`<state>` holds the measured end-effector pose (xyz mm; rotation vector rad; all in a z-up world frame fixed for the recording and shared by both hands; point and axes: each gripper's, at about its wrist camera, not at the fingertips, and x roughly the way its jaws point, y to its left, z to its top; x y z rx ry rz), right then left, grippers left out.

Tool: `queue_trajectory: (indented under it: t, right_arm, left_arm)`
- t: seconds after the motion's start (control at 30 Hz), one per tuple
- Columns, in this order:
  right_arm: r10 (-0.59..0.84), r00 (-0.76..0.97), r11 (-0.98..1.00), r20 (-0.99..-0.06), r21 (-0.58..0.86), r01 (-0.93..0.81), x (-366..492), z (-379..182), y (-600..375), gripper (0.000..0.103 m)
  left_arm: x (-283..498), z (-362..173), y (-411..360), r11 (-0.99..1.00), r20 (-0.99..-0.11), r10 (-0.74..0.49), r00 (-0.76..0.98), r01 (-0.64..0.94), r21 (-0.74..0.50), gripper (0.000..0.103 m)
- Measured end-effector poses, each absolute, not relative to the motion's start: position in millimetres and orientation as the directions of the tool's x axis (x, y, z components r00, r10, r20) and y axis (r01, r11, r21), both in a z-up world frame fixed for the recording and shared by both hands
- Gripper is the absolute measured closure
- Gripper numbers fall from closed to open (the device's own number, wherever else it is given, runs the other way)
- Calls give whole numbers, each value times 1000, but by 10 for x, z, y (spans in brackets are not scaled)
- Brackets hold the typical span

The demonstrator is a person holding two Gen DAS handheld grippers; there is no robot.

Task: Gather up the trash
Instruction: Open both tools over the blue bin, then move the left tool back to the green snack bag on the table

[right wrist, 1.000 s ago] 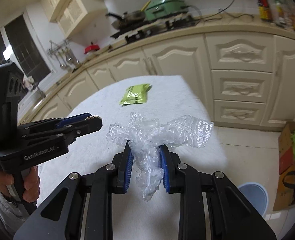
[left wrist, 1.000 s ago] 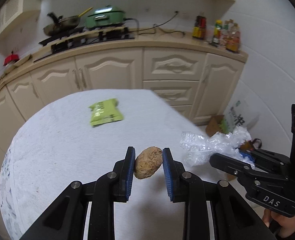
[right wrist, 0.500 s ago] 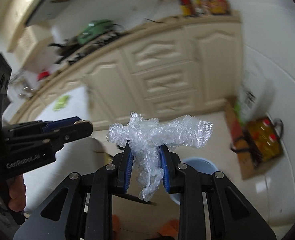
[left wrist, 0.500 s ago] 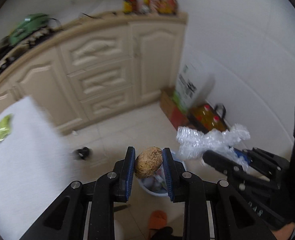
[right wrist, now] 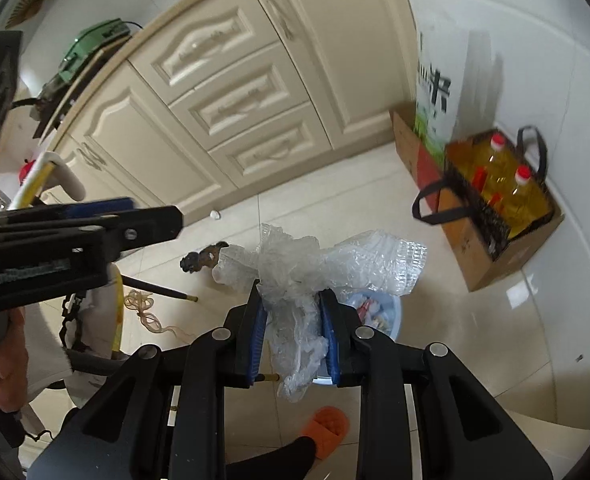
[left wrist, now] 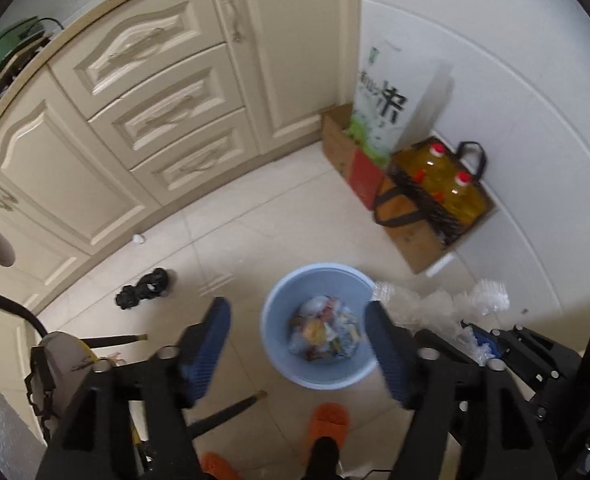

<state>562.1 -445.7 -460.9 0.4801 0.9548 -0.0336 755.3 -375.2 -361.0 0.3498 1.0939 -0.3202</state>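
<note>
Trash bin (left wrist: 319,376): a pale blue round bin on the cream floor tiles, already holding mixed wrappers and scraps; in your left wrist view it sits directly between and below the spread fingers. Your left gripper (left wrist: 299,344) is wide apart and holds nothing, its blue pads (left wrist: 209,340) standing either side of the bin's mouth. Your right gripper (right wrist: 291,332) is clamped on a crumpled wad of clear plastic film (right wrist: 315,264), which billows above the fingers and trails down between them; part of the bin's rim (right wrist: 391,312) shows just behind it. In the left view the same film (left wrist: 443,304) appears just to the right of the bin.

Against the white wall stands a tall white sack (left wrist: 391,104) printed with a large black character "米" and green artwork; the smaller print cannot be read. It stands in a brown carton (left wrist: 347,152), beside a second carton holding two yellow oil bottles (left wrist: 451,188) with red caps. An orange slipper (left wrist: 329,424) lies near the bin. Cream cabinets (left wrist: 167,108) fill the background.
</note>
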Motion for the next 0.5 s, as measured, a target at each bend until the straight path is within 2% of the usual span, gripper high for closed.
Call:
queue_trajectory:
  t: [0.1,0.23,0.27,0.3,0.37,0.5]
  right_arm:
    - [189,571,893,-799,382,240,5724,-4765,-4421,76]
    - [173,571,893,-803,372,252,5823,-4840,-4349,75]
    - [171,569,890,-805,373,262,5856,-4856,-4343,67]
    - [170,563,887,-809,374,270,5875,-4863,-4339,54]
    - [167,561,887,-811,372,274,5880,-4827,-4311,42]
    - [154,570,897,-807,357,263,5815,-4633,-4219,39]
  left_arm:
    - [7527,-3637,-3771,923,-899,-35,437,358,138,34]
    - [7389,-3518,-3723,937,-895,-54,443,331,108,33]
    - [7342,-3434,-3668,939,-892,-60,448,328,101,32]
    - [7302,-3372,-3633,941,-889,-70,452,325,91,32]
    - [7171,-3206,-3507,944,-885,-91,457,323,70,32]
    - [6924,-2869,-3273,941,-866,-130,482,334,45,31]
